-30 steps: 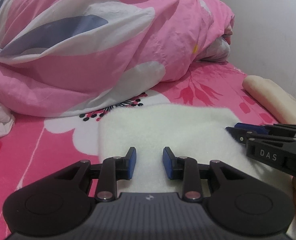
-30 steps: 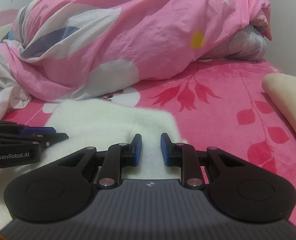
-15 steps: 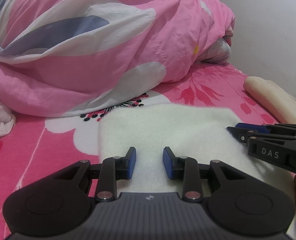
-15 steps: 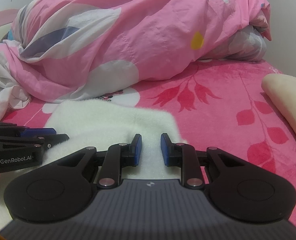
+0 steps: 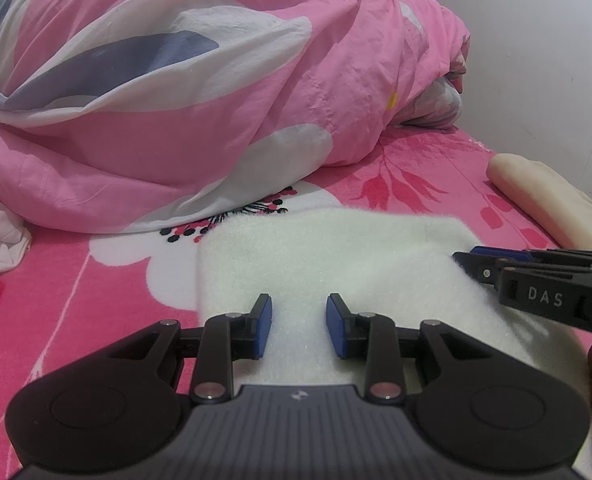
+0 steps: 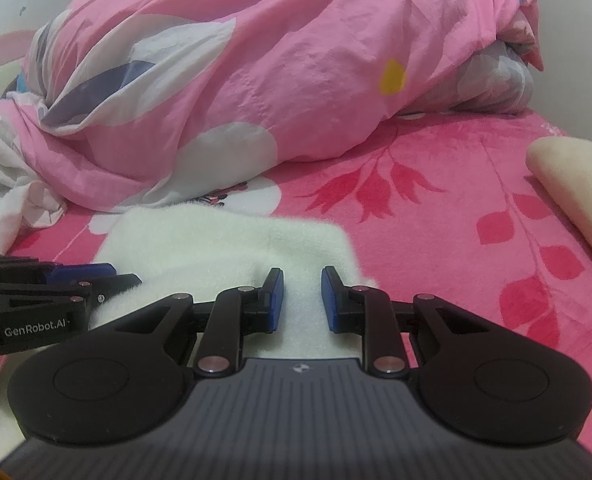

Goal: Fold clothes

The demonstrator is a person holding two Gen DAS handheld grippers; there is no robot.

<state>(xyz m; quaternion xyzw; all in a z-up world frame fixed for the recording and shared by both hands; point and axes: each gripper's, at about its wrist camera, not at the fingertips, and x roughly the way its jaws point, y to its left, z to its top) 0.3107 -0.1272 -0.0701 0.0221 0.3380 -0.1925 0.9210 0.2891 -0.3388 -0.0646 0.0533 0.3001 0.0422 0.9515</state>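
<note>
Risk: slippage. I see the white fleece garment (image 5: 335,256) flat on the bed (image 6: 435,216); left gripper (image 5: 299,326) and right gripper (image 6: 303,300) hover, jaws apart, gripping nothing. A shallow pinch could drop layers.

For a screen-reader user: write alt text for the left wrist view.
The left gripper, jaws apart with nothing between them, hovers over a folded white fleece garment on a pink floral bedspread. The right gripper enters from the right edge; a bunched pink duvet fills the background, with a cream folded cloth far right.
</note>
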